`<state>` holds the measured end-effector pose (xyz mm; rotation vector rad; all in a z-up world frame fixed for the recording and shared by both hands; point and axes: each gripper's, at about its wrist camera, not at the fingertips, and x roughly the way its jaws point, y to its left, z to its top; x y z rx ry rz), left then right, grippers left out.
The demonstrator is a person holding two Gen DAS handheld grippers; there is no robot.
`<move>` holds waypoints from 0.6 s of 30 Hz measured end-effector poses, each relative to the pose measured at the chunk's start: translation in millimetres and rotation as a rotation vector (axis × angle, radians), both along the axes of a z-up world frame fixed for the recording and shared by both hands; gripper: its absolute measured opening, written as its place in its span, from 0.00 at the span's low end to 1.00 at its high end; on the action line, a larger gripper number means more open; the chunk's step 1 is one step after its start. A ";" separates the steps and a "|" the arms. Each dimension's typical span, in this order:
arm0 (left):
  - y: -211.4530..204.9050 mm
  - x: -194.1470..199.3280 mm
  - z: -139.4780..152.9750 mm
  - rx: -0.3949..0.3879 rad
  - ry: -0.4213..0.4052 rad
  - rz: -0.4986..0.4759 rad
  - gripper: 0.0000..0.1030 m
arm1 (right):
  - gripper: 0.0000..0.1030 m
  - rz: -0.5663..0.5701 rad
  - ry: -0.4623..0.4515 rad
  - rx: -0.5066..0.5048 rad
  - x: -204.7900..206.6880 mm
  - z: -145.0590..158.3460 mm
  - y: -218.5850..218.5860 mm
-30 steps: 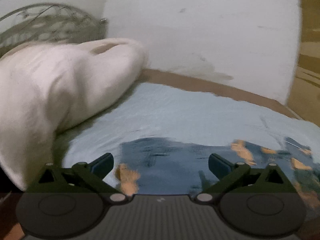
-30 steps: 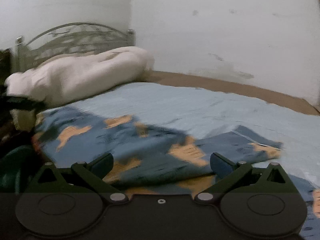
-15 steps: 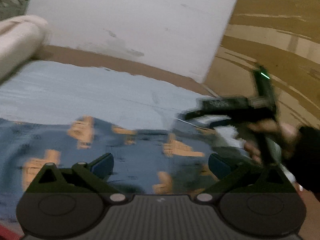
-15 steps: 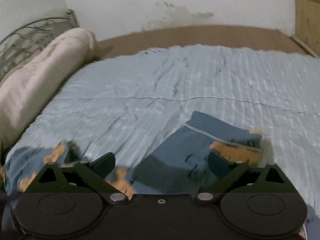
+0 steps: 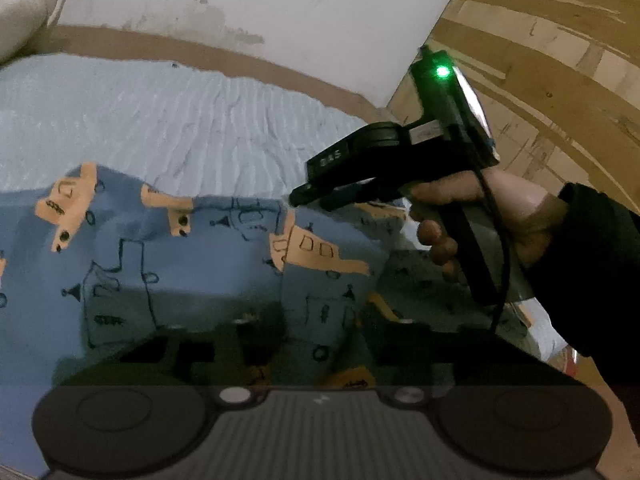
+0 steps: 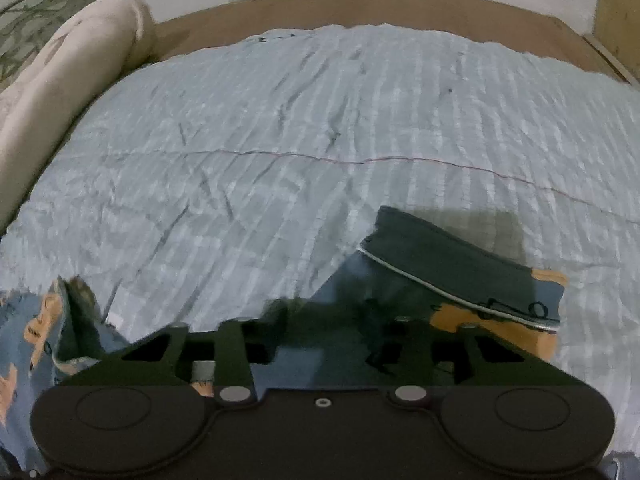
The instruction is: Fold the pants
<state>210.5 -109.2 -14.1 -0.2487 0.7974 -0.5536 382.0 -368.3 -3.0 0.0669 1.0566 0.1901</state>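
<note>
Left wrist view: blue patterned pants on pale bedsheet; left gripper and right gripper both closing, cloth between their jaws.

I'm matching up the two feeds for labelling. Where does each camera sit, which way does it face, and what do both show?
Left wrist: sits on the left gripper, angled down across the blue printed pants; its jaws are closing with the fabric between them. It also shows the right gripper and the hand holding it.
Right wrist: sits on the right gripper, tilted steeply down at the pants' hem; jaws closing over cloth.
Shared: the pants, the light-blue bedspread, the cream pillow, the white wall.
</note>
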 end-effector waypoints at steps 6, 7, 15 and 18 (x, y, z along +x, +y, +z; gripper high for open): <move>0.3 2.8 -0.1 0.011 0.039 0.036 0.04 | 0.00 -0.027 -0.067 0.070 -15.2 10.8 -20.7; -0.5 0.4 2.2 0.016 0.026 0.037 0.03 | 0.00 -0.034 -0.098 0.084 -22.2 16.4 -25.7; -21.0 -24.7 22.0 0.084 -0.120 -0.032 0.02 | 0.00 -0.113 -0.362 0.160 -115.0 74.2 -82.8; -31.4 -37.5 28.4 0.134 -0.194 -0.080 0.02 | 0.00 -0.194 -0.420 0.221 -162.7 82.4 -113.2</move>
